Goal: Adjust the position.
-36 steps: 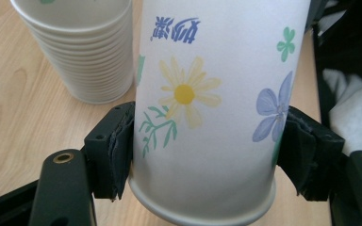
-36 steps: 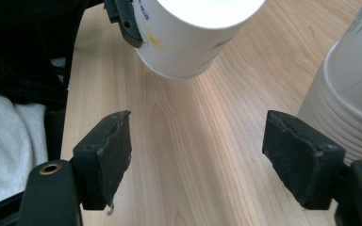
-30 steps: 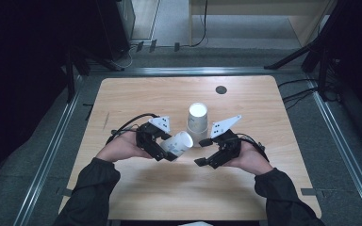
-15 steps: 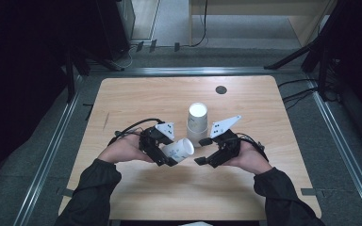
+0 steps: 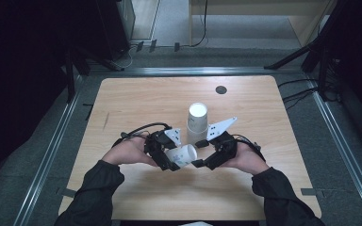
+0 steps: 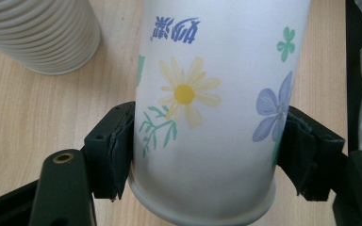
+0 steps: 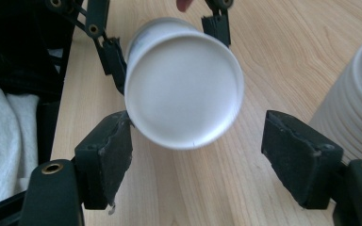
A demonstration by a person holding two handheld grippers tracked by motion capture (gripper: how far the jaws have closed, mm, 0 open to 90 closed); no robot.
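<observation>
In the high view, just below the middle of the frame, the left tool [image 5: 172, 157] is clamped on a paper cup [image 5: 181, 154] that lies on its side, its closed base turned toward the right tool [image 5: 202, 162]. The left gripper view shows this up close: both black pads press the cup's flowered wall [image 6: 202, 108] near its rolled rim, which sits at the bottom edge of the frame; the cup's far end is cut off at the top. Whether the cup rests on the worktop [image 5: 146, 101] or hangs just above it cannot be told.

The right tool stands apart. In the right gripper view its left jaw is at, perhaps touching, the edge of the cup's round white base [image 7: 184, 82], while its right jaw is well clear of it. Past the cup, the left tool's jaws [image 7: 113, 56] grip the cup's sides, partly hidden by it.

A stack of upturned cups [image 5: 197, 122] stands just above the two tools in the high view; it is cropped at the upper left of the left gripper view [image 6: 42, 33] and at the right edge of the right gripper view [image 7: 358, 108]. A small dark disc [image 5: 221, 89] lies near the worktop's far edge, too small to identify.
</observation>
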